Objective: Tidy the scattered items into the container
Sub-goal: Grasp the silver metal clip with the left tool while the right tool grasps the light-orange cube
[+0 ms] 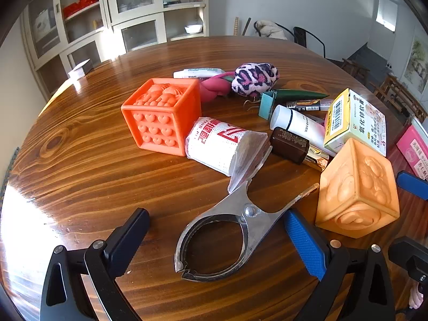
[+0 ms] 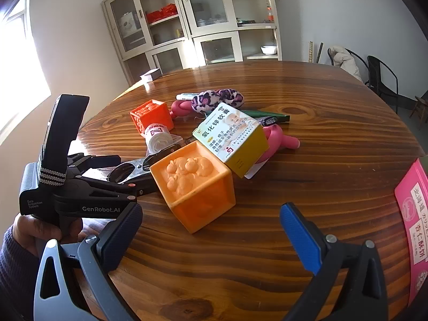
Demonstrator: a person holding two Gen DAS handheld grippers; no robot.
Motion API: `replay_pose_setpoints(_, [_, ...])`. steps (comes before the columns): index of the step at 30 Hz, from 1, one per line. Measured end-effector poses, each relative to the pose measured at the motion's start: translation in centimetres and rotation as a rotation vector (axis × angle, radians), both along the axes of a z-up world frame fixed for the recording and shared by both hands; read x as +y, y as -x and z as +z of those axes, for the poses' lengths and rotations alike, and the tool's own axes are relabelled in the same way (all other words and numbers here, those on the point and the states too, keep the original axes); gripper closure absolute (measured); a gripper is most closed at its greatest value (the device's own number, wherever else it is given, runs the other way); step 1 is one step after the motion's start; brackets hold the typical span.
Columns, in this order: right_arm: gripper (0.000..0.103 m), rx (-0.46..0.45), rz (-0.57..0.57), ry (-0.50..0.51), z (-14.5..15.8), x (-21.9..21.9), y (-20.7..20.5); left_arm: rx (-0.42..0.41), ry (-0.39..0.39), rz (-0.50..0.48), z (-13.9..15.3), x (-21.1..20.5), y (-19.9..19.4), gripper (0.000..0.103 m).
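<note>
On the round wooden table [image 1: 80, 160] a cluster of small items lies scattered. The left gripper [image 1: 216, 238] hovers low over the wood with its jaws spread wide, straddling the looped handle end of a metal spring clamp [image 1: 230, 230] that lies flat between them; neither pad touches it. Just past the clamp's jaws lies a white gauze roll [image 1: 219, 144] in clear wrap, resting against a bright orange cube [image 1: 160, 115] embossed with hearts. To the right a paler orange block [image 1: 358, 187] stands beside the left gripper's blue pad, and behind it a yellow and white medicine box [image 1: 355, 120] leans over a white tube [image 1: 299, 125] and a dark brown bottle [image 1: 291, 144]. Further back lie a purple spotted plush [image 1: 254, 79], a pink braided toy [image 1: 214, 88] and a teal binder clip [image 1: 267, 104].

The right gripper [image 2: 211, 227] is also wide open and holds nothing, its pads hanging just short of the paler orange block. A pink box [image 2: 414, 214] (possibly the container, though I cannot tell) sits at the table's right edge, well apart from the pile
</note>
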State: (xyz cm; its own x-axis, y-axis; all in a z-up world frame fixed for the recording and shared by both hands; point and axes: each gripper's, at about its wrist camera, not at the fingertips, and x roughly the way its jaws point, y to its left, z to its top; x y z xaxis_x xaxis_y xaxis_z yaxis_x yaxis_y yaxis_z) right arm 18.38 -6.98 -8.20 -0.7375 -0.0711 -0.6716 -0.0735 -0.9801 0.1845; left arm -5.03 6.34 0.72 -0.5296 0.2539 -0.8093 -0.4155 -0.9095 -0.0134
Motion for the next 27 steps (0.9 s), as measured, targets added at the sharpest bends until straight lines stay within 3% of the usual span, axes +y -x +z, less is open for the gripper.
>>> replay_pose_setpoints(4, [0.0,0.016,0.018,-0.001,0.3,-0.2,-0.2,0.019,-0.007,-0.034,0.6,0.5,-1.2,0.044])
replay_pose_setpoints(6, [0.002,0.03,0.024,-0.016,0.5,-0.4,-0.3,0.024,-0.009,-0.043,0.7,0.8,-1.8,0.053])
replay_pose_setpoints(11, [0.01,0.048,0.032,-0.033,0.9,-0.6,-0.6,0.024,-0.018,-0.059,0.8,1.1,-3.2,0.058])
replay_pose_setpoints(18, [0.01,0.043,0.004,-0.001,0.7,0.4,-0.4,0.023,-0.038,-0.055,0.6,2.0,-5.4,0.059])
replay_pose_setpoints(27, [0.009,0.021,-0.018,0.035,0.4,1.1,-0.2,0.027,-0.015,-0.029,0.5,2.7,-3.8,0.058])
